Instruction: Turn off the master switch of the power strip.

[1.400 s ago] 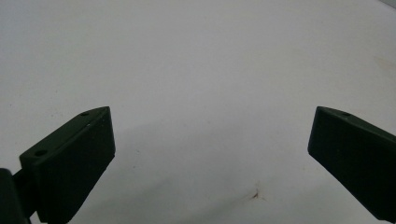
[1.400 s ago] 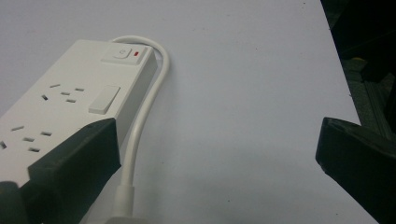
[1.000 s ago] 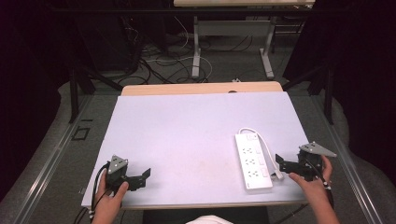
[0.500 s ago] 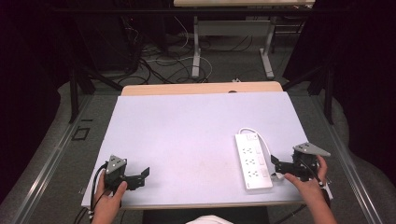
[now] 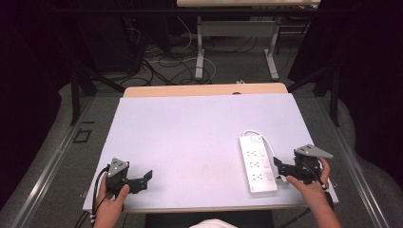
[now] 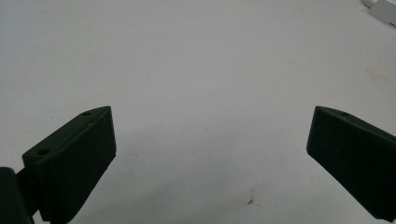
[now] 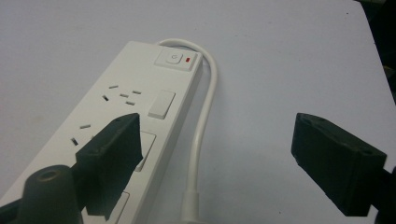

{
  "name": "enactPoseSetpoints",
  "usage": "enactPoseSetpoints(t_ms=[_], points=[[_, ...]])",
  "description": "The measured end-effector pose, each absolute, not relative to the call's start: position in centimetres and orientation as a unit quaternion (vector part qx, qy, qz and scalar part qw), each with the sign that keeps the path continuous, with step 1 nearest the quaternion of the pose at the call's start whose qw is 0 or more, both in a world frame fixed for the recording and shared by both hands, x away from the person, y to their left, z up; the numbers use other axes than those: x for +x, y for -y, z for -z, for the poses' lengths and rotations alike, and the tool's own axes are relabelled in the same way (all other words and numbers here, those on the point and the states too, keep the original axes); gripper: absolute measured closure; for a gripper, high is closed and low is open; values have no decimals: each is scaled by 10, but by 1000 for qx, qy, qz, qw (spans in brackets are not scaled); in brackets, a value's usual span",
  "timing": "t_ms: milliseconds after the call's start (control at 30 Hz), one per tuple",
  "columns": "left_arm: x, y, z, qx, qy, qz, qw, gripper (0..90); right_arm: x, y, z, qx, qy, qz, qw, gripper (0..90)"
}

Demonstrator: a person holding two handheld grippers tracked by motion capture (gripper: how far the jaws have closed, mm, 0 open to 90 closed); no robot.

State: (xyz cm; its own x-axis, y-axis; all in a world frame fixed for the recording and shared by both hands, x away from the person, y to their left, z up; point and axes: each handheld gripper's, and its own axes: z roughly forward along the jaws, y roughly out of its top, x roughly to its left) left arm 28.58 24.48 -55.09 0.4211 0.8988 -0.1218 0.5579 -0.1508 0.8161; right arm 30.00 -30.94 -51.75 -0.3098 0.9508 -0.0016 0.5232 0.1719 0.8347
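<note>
Here a white power strip (image 5: 257, 164) lies flat on the tabletop (image 5: 190, 128), just ahead of the right hand-held gripper (image 5: 284, 168) and close beside it. In the right gripper view the strip (image 7: 116, 121) runs under that hand-held gripper's (image 7: 215, 154) left jaw, its switch (image 7: 176, 59) with a small red mark at the far end. Its white cord (image 7: 205, 116) loops out from the far end and comes back between the two jaws, which stand wide apart and grip nothing. The cord lies on the tabletop right next to the strip's edge. In the high view a hand (image 5: 311, 183) holds this hand-held gripper at the near right of the tabletop, a grey three-cornered plate on its top.

Well apart from the strip, the left hand-held gripper (image 5: 145, 178) rests at the near left corner in the other hand (image 5: 111, 204). In the left gripper view its jaws (image 6: 210, 154) are also spread wide, with bare tabletop between them and a corner of the strip (image 6: 384, 8) far ahead to its right.
</note>
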Motion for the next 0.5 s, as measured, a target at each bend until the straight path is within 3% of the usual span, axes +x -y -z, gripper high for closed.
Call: enactPoseSetpoints(t_ms=[500], points=[[286, -245, 551, 732, -497, -205, 418, 14, 301, 302, 514, 507, -719, -379, 286, 289]])
